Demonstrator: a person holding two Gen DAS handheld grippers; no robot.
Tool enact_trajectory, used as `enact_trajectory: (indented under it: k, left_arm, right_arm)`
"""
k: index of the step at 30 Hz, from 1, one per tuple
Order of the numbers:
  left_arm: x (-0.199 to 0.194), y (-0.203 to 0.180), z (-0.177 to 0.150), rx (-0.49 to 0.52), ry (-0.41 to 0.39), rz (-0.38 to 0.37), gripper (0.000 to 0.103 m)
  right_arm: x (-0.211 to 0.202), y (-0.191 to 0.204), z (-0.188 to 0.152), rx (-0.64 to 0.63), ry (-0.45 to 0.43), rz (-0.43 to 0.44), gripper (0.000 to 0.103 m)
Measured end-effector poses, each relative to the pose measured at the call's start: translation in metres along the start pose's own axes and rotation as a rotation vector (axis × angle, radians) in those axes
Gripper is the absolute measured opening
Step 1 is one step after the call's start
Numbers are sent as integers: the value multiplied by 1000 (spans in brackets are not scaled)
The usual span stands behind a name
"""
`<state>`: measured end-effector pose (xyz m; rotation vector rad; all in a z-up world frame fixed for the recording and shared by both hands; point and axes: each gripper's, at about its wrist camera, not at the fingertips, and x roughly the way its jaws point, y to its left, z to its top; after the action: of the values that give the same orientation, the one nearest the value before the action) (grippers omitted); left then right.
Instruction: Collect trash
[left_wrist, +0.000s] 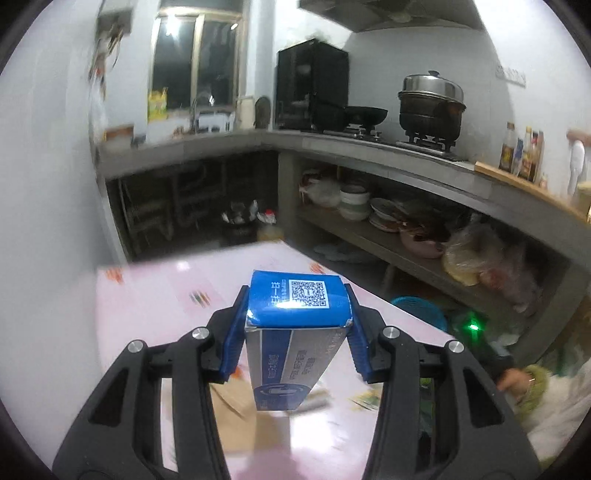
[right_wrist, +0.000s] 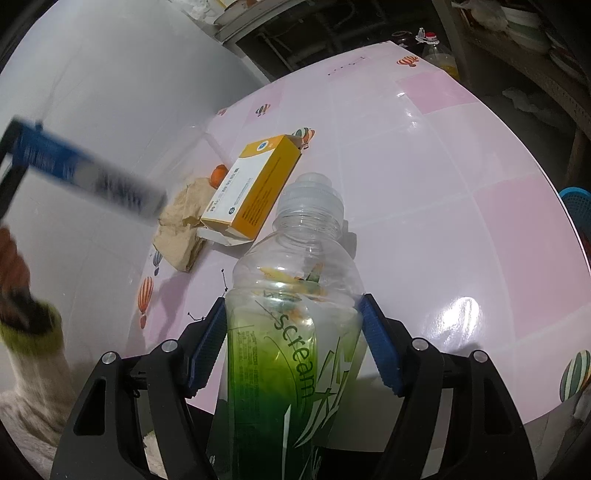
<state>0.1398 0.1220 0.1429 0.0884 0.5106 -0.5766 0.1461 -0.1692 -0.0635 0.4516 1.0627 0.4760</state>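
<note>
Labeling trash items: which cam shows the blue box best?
Left wrist: the blue box sits sharp and centred, clamped in the left gripper, QR code readable. Right wrist shows it only as a motion-blurred streak at the left edge.

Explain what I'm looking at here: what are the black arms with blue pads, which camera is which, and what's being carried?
There is no robot. A person holds a hand-operated gripper in each hand, and a fisheye camera on each looks forward along its two fingers.

The left wrist view shows the left gripper, its jaws closed on a blue and white carton with a QR code on its end, lifted above the pink table, facing a kitchen counter.

The right wrist view shows the right gripper clamped on a clear plastic bottle with a green label. The carton appears blurred at its upper left.

Still on the table: a yellow and white box with an open flap, crumpled brown paper beside it, and a small orange thing too hidden to name.
</note>
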Motion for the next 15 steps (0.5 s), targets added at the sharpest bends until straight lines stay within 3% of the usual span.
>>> enact_trajectory:
  k: [6, 15]
  left_arm:
    - [6, -5, -69, -155, -7, 0, 46]
    - [12, -22, -106, -132, 15, 54, 46]
  right_arm:
    - [0, -2, 1, -1, 0, 1, 70]
    - [2, 1, 1, -6, 0, -10, 70]
